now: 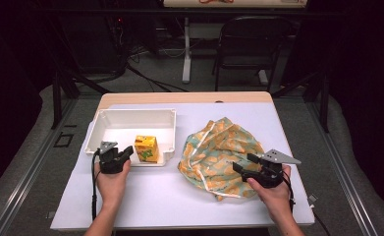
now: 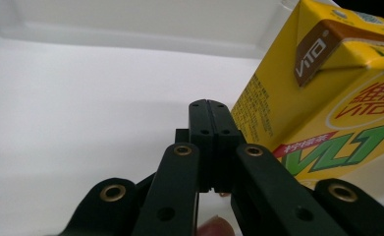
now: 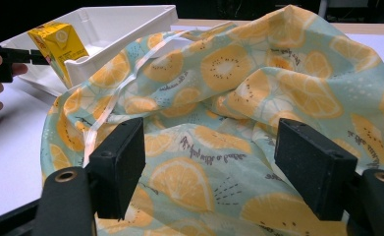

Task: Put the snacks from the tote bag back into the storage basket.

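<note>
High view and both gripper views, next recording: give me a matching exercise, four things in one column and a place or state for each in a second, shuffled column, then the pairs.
Things:
1. yellow drink carton
2. lemon-print fabric bag
3. left gripper
4. right gripper

Places or states:
A. jaws shut, holding nothing
B. jaws apart, over the fabric
C. inside the white plastic tray
D. crumpled on the white table, right of the tray

Pairs: 1-C, 2-D, 3-A, 4-B

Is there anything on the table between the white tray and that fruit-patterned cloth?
No. In the high view, just a narrow strip of bare table separates the white tray from the cloth.
</note>
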Action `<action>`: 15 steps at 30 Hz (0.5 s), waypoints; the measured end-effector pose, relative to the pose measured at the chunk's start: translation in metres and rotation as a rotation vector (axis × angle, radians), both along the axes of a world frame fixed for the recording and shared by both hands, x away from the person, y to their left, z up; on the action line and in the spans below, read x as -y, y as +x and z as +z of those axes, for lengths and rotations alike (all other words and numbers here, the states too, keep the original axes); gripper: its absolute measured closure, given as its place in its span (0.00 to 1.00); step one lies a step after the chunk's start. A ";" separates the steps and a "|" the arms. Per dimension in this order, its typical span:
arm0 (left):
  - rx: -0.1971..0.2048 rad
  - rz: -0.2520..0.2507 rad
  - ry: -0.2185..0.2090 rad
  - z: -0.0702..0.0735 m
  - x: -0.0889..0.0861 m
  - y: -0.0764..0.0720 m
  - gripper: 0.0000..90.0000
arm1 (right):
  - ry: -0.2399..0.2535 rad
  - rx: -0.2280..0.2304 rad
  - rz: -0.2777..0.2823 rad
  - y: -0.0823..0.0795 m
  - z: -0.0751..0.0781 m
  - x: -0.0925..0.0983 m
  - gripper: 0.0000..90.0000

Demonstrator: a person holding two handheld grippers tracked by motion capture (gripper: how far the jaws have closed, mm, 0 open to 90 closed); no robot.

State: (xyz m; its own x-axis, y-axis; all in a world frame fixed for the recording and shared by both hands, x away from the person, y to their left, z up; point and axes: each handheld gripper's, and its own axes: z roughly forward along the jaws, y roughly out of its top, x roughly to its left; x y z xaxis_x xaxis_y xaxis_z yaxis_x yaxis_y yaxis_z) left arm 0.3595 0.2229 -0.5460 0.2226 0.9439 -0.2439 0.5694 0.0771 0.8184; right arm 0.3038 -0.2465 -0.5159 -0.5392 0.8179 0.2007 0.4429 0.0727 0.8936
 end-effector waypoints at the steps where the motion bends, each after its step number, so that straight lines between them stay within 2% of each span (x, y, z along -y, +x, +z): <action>1: 0.004 -0.001 0.000 -0.001 0.001 0.001 1.00 | 0.000 0.000 0.000 0.000 0.000 0.000 0.30; 5: -0.004 -0.018 -0.004 -0.001 0.002 0.002 1.00 | -0.010 0.000 0.004 -0.001 0.000 0.000 0.30; 10: 0.009 -0.048 0.009 0.000 0.009 0.003 1.00 | -0.010 0.002 0.002 -0.001 0.000 0.000 0.30; 15: 0.005 -0.048 0.017 0.000 0.010 0.003 1.00 | -0.012 0.003 0.004 -0.001 0.001 -0.001 0.30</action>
State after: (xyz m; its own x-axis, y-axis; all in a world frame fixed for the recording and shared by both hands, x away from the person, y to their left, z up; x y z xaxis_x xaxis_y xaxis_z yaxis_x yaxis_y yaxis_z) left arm 0.3630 0.2125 -0.5461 0.2684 0.9362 -0.2270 0.5681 0.0364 0.8221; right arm 0.3030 -0.2458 -0.5154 -0.5428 0.8182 0.1897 0.4400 0.0847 0.8940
